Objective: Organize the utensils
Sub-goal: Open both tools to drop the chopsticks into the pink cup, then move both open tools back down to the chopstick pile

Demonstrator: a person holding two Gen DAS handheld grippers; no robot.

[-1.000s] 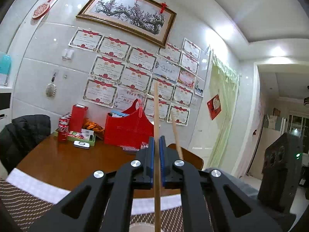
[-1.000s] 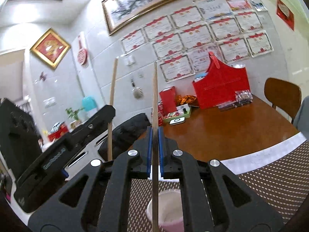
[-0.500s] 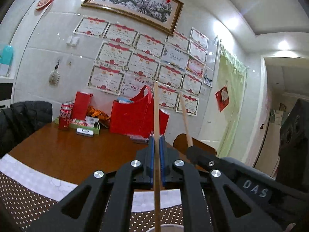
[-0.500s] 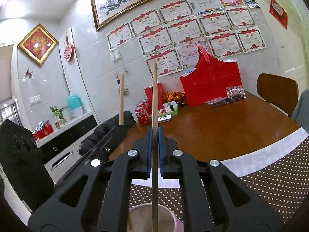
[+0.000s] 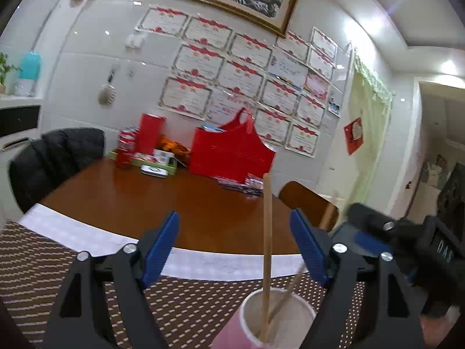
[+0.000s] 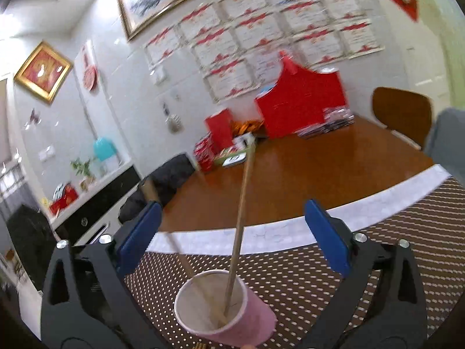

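Both my tongs, left tongs (image 5: 234,244) and right tongs (image 6: 232,234), are opening, gripping nothing. Both chopsticks (image 5: 266,232) stand in the pink cup (image 6: 232,320); nothing more visibly waits on the tabletop (image 5: 174,203).

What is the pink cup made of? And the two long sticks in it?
The pink cup looks like paper: thin rolled rim, matte pink outside, plain off-white inside. The two long tan chopsticks look like bare wood or bamboo: pale, dull and unpainted. Which of the two cannot be told from here.

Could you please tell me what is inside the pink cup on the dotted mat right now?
Two wooden chopsticks stand inside the pink cup, leaning apart; the cup wall hides their lower tips.
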